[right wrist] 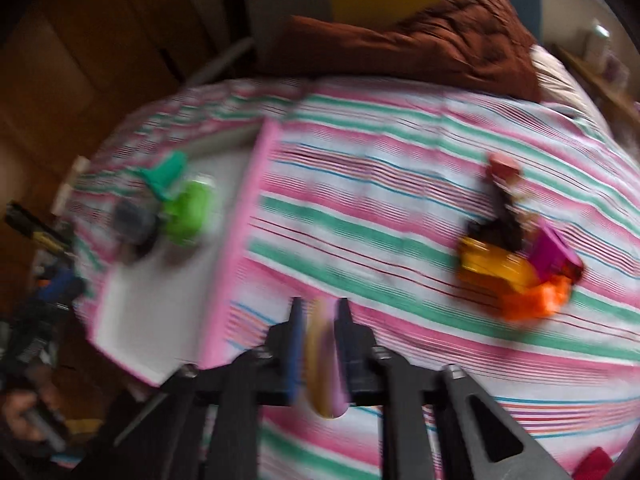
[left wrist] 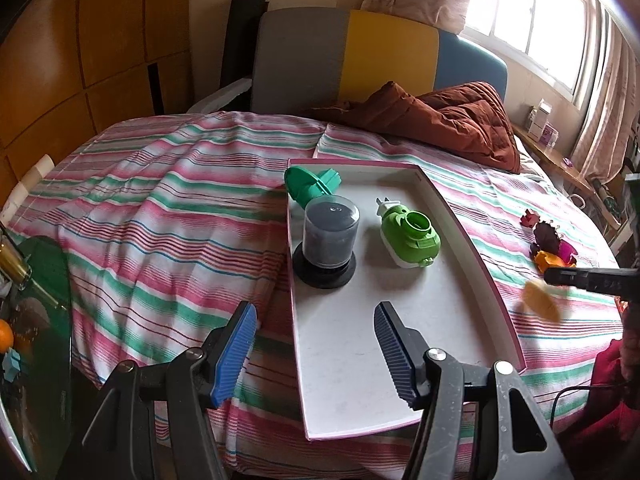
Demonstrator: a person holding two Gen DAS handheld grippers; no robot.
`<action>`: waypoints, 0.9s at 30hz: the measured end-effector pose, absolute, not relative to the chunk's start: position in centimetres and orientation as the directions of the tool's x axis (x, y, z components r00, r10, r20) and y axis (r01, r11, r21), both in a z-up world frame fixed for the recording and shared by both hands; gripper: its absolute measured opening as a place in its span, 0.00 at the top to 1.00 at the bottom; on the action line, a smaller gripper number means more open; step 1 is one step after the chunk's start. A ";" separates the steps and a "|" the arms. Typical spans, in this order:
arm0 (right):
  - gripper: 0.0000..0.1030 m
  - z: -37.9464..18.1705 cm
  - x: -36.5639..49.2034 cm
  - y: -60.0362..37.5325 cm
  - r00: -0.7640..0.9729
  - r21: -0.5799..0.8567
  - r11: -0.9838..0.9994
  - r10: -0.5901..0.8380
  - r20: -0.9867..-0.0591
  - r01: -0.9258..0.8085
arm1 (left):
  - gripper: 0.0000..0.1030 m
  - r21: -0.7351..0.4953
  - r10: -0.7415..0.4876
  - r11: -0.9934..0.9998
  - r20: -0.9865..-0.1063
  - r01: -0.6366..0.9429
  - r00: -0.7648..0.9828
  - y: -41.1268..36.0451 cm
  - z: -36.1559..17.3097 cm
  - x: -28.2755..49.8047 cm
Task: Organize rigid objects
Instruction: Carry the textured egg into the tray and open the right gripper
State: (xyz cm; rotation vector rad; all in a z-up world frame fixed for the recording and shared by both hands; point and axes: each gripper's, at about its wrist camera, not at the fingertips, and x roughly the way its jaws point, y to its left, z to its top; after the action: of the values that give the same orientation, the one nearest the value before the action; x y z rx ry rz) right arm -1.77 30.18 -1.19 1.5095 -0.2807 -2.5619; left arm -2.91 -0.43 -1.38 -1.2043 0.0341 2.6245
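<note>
A white tray with a pink rim [left wrist: 460, 216] lies on the striped bed and holds a dark jar on a black base [left wrist: 326, 240], a light green plug-in device [left wrist: 408, 236] and a green funnel-like piece [left wrist: 312, 184]. My left gripper [left wrist: 316, 344] is open and empty over the tray's near end. My right gripper [right wrist: 318, 340] is shut on a flat yellow-orange piece [right wrist: 322, 364] above the bedspread, right of the tray [right wrist: 240, 216]; it shows blurred in the left wrist view [left wrist: 540, 300]. A pile of small coloured toys [right wrist: 516, 260] lies further right, also seen in the left wrist view [left wrist: 550, 244].
A brown quilt [left wrist: 448, 120] is heaped at the bed's far end against a grey, yellow and blue headboard [left wrist: 384, 48]. A glass side table with an orange [left wrist: 6, 336] stands at the left. A shelf with small boxes [left wrist: 542, 124] runs under the window.
</note>
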 end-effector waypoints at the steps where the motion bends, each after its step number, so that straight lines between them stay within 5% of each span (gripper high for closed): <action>1: 0.87 -0.5 -1.6 28.8 -0.485 0.231 -0.971 -0.234 -0.843 0.067 | 0.40 -0.085 0.218 -0.968 -0.750 -0.236 -0.624 -0.5 -1.4 -3.0; 11: 0.84 -1.1 -2.3 29.1 -0.474 0.185 -0.982 -0.140 -0.870 -0.048 | 0.40 -0.117 0.232 -0.969 -0.740 -0.219 -0.632 -1.7 -1.4 -3.1; 13: 0.60 -1.3 -1.5 30.6 -0.461 0.215 -0.972 -0.149 -0.875 -0.095 | 0.40 -0.121 0.234 -0.968 -0.742 -0.218 -0.628 -1.6 -1.4 -3.1; 15: 0.48 -1.8 -0.8 31.5 -0.446 0.241 -0.962 -0.162 -0.880 -0.126 | 0.40 -0.124 0.239 -0.967 -0.743 -0.222 -0.625 -1.5 -1.5 -3.2; 22: 0.43 -4.6 -1.1 28.1 -0.372 0.242 -0.968 -0.201 -0.906 -0.066 | 0.40 -0.119 0.243 -0.965 -0.746 -0.234 -0.620 -1.1 -1.5 -3.0; 24: 0.55 -5.7 -1.4 26.9 -0.346 0.164 -0.985 -0.138 -0.928 -0.046 | 0.40 -0.120 0.243 -0.965 -0.745 -0.233 -0.621 -1.2 -1.4 -3.0; 27: 0.56 -6.0 -1.3 26.1 -0.362 0.110 -0.994 -0.093 -0.927 -0.025 | 0.40 -0.120 0.239 -0.967 -0.740 -0.227 -0.628 -1.6 -1.2 -2.9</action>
State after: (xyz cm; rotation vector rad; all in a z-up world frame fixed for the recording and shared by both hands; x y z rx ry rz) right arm -1.31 26.07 -5.98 1.7499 -0.1632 -2.5542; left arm -2.90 -1.61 -1.22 -1.1958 -0.0217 2.6229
